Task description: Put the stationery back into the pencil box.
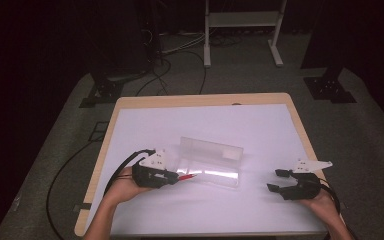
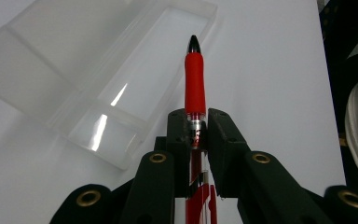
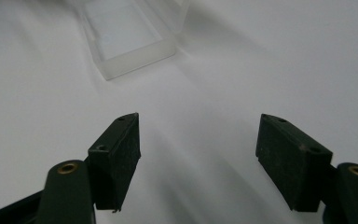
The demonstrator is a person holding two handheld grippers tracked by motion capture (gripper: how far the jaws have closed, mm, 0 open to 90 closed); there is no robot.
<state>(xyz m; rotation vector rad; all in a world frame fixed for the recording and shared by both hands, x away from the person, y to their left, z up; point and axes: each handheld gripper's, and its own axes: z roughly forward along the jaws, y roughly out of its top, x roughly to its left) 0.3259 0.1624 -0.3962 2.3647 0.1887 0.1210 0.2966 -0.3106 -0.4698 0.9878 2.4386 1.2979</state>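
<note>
Since the left gripper's (image 2: 196, 135) fingers (image 2: 179, 130) are clamped tight on the clear barrel of a red pen (image 2: 195, 81), with the red rubber grip and dark tip sticking out well beyond them, the step in hand looks like laying that pen into the open clear plastic case (image 2: 98, 88) just ahead and to the side of the fingertips. To do it well, I would keep the squeeze firm and swing the pen until it runs along the long tray of the case rather than across it, because at the moment the tip points past the case's far end. Lower it with the tip leading, so the tip clears the low wall and the barrel settles flat inside before the fingers let go. A release from too high could let the pen bounce or roll out onto the white table (image 1: 260, 125).

In the high view the pen (image 1: 189, 176) reaches from the left gripper (image 1: 172, 176) over the near edge of the case (image 1: 211, 162). Well apart on the other side, the right gripper (image 1: 276, 180) rests with its fingers (image 3: 116, 154) spread wide and nothing between them; it could steady the light case.
</note>
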